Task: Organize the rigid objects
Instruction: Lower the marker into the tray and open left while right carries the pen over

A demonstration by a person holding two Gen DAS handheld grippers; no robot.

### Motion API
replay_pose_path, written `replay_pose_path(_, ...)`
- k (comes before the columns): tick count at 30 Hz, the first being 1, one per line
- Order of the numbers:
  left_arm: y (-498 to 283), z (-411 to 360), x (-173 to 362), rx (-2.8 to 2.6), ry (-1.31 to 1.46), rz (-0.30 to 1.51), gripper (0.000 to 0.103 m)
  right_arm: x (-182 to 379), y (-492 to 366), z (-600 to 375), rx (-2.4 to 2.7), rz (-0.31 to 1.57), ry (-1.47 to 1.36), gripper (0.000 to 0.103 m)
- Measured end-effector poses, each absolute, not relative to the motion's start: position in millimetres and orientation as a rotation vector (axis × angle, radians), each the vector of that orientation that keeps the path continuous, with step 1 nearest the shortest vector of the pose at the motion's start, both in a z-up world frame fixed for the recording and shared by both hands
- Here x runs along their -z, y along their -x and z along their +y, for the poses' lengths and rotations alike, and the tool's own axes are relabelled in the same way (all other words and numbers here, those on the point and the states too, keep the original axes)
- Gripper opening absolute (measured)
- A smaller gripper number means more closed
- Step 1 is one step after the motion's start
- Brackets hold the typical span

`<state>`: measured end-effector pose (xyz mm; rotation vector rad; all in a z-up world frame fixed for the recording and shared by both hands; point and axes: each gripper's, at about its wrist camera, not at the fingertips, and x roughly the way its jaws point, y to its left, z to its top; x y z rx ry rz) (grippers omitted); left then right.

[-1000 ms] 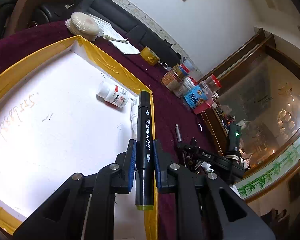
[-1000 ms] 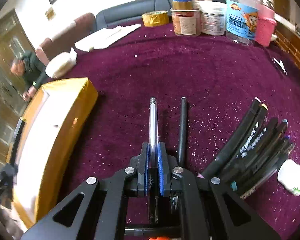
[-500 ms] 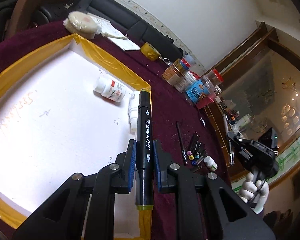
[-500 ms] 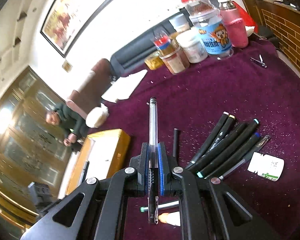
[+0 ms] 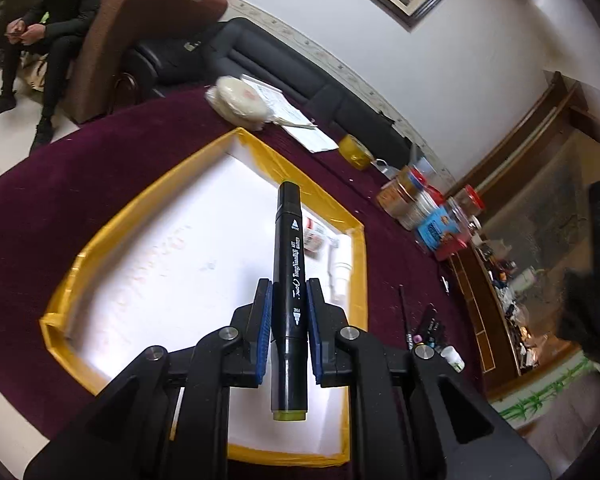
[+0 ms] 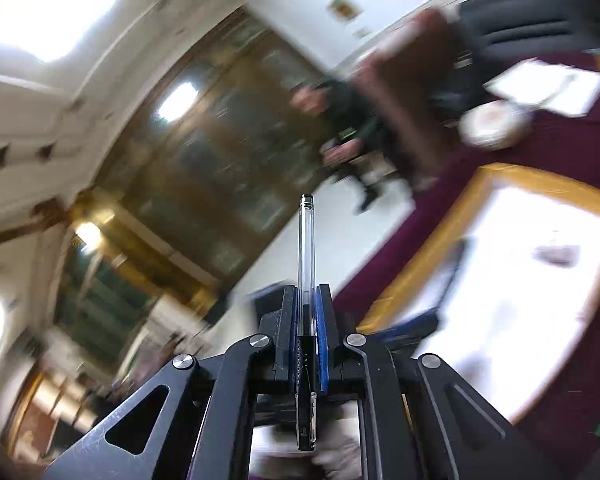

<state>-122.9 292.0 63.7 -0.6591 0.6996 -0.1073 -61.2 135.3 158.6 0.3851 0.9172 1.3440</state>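
My left gripper (image 5: 288, 312) is shut on a black art marker (image 5: 289, 264) and holds it high above a white tray with a yellow taped rim (image 5: 140, 200). White bottles (image 5: 340, 276) lie in the tray's far right corner, partly hidden by the marker. My right gripper (image 6: 306, 308) is shut on a clear ballpoint pen (image 6: 306, 248) and is raised and tilted up toward the room; the tray (image 6: 520, 280) shows blurred at its right. Several dark markers (image 5: 426, 326) lie on the maroon cloth to the right of the tray.
A small white bottle (image 5: 452, 358) lies beside the markers. Jars and tins (image 5: 428, 208), a yellow tape roll (image 5: 354, 152), papers (image 5: 296, 120) and a wrapped white disc (image 5: 240, 102) stand at the table's far side. A person (image 5: 48, 20) sits beyond.
Both grippers have risen and swung left. The left view now sees the whole tray from higher up. The right gripper has lifted the pen off the cloth and points at the room, blurred.
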Motion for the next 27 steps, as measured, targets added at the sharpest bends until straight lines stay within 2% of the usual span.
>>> replay_pose_path(6,121,298,-54,0.11,0.677,0.719,0.014,-133,85,147,-1.373,0.955,-0.393,0.008)
replay_pose_path(13,95,299,-56,0.143,0.651,0.769,0.014,-72,11,56,-0.869,0.988,-0.491,0.008)
replay_pose_path(16,70,297,-57,0.156,0.633,0.806,0.014,-56,-10,44,-0.759,1.021,-0.498,0.008)
replay_pose_path(23,4,298,-42,0.147,0.598,0.904,0.014,-31,-46,79,-0.737,1.125,-0.445,0.008)
replay_pose_path(27,-18,304,-25,0.118,0.615,0.95,0.014,-27,-39,104,-0.731,1.178,-0.352,0.008)
